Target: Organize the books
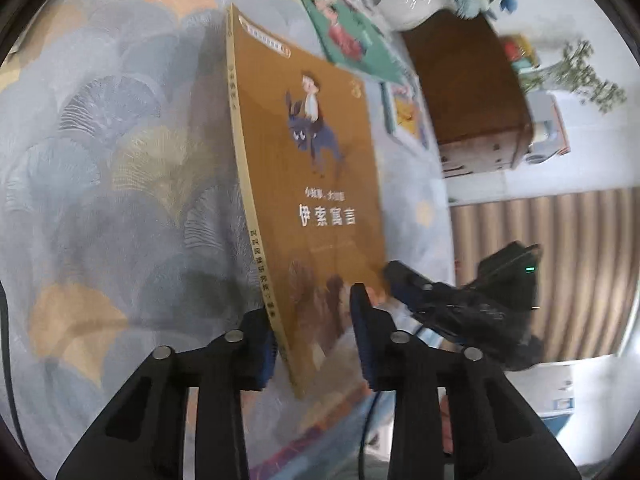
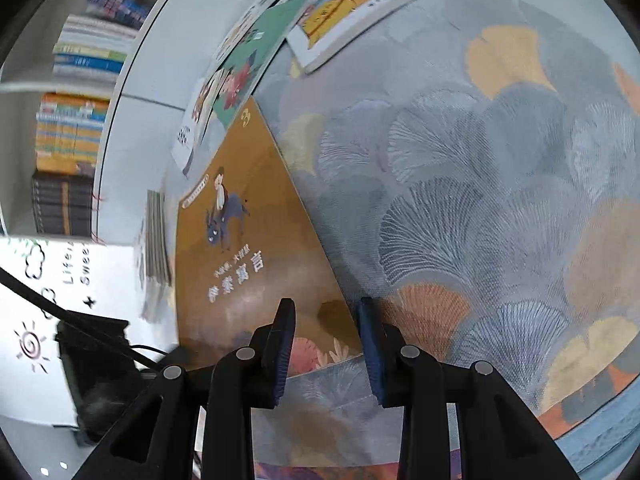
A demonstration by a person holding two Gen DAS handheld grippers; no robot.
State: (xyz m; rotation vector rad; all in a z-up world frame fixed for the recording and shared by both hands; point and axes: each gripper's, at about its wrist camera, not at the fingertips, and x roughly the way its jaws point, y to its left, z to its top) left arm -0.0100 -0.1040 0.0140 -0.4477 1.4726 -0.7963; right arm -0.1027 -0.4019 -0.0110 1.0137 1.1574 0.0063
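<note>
Thin, bendy orange paperback (image 1: 312,184): left gripper (image 1: 316,336) pinches its spine corner, right gripper (image 2: 326,340) straddles the opposite corner, contact unclear

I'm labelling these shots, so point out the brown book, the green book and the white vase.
brown book (image 1: 320,184): left wrist view, front cover.
green book (image 1: 360,40): left wrist view, cover.
white vase (image 1: 408,6): left wrist view, body.

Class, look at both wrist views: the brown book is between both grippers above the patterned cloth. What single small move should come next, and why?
Probably lift the brown book a little clear of the cloth. The left gripper straddles its spine corner, the right gripper its other lower corner, and more books wait beyond.
</note>
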